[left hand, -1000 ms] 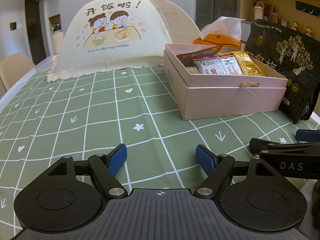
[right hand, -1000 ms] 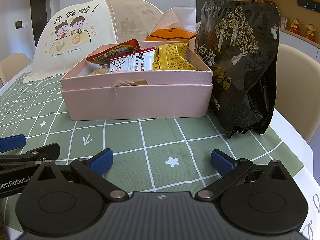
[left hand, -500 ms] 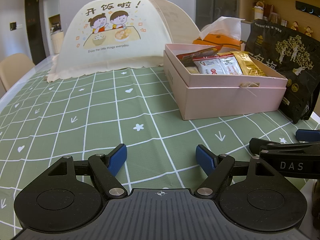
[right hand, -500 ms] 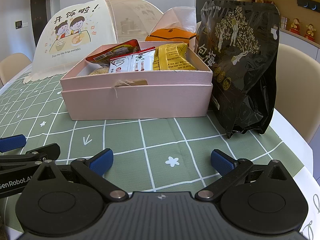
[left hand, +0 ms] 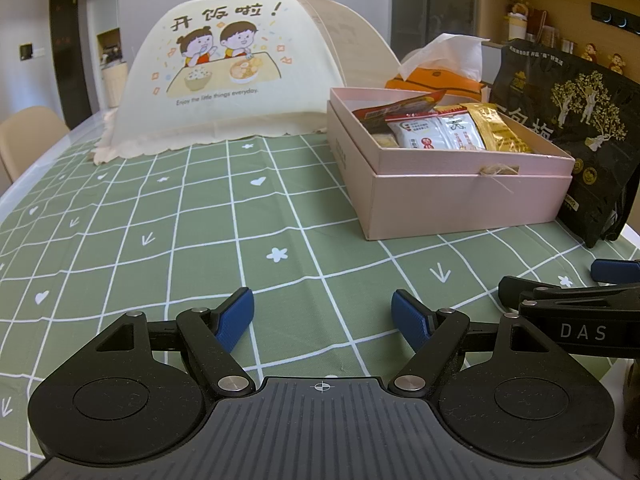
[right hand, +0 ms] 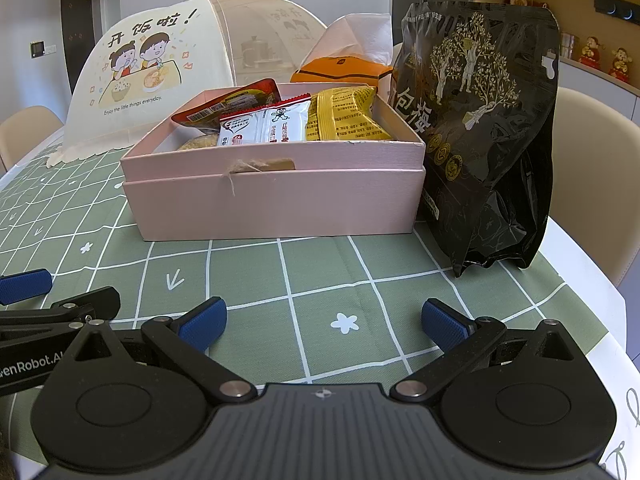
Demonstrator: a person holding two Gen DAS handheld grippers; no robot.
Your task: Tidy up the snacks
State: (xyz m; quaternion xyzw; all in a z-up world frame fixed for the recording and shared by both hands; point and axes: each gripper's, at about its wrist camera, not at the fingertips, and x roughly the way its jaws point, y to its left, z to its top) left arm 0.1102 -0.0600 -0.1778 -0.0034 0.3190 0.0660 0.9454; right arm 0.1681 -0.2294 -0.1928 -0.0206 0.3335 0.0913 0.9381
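Note:
A pink box (right hand: pixel 276 196) stands on the green checked tablecloth (right hand: pixel 320 272). In it stand a red packet (right hand: pixel 228 106), a white packet (right hand: pixel 264 126) and a yellow packet (right hand: pixel 344 118). The box also shows in the left wrist view (left hand: pixel 460 196). A tall black snack bag (right hand: pixel 480 128) stands upright right of the box, close beside it. My right gripper (right hand: pixel 324 322) is open and empty, low over the cloth in front of the box. My left gripper (left hand: pixel 322 316) is open and empty, to the left of the right one.
A cream mesh food cover (left hand: pixel 224 76) with a cartoon print stands at the back left. An orange tissue box (right hand: pixel 340 70) sits behind the pink box. Beige chairs (right hand: pixel 592 184) stand at the table's right and left sides. The table's white edge (right hand: pixel 592 280) runs close on the right.

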